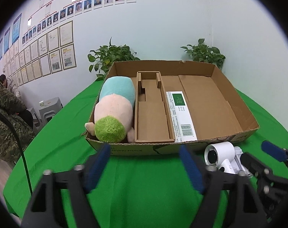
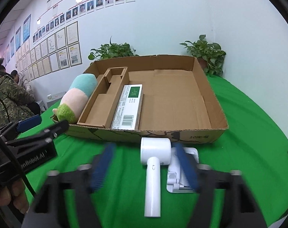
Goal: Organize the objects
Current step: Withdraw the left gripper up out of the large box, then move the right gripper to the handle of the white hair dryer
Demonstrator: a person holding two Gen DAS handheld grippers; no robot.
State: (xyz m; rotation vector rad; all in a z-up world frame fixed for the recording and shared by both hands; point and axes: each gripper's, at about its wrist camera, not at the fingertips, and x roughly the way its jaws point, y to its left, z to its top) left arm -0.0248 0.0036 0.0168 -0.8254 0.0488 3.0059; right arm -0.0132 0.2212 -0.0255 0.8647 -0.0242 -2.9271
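Green desk (image 2: 248, 125), cardboard box (image 2: 210, 87) centred: white dryer's handle (image 2: 153, 180) visible only from right gripper (image 2: 144, 169), parted around it untouching; left gripper (image 1: 144, 163) open, empty.

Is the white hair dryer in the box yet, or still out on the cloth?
Out. The white hair dryer lies flat on the green cloth, in front of the cardboard box near wall.

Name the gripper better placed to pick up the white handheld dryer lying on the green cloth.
Right. The right gripper has the white handheld dryer between its open fingers, while the left gripper faces the cardboard box with only cloth between its fingers.
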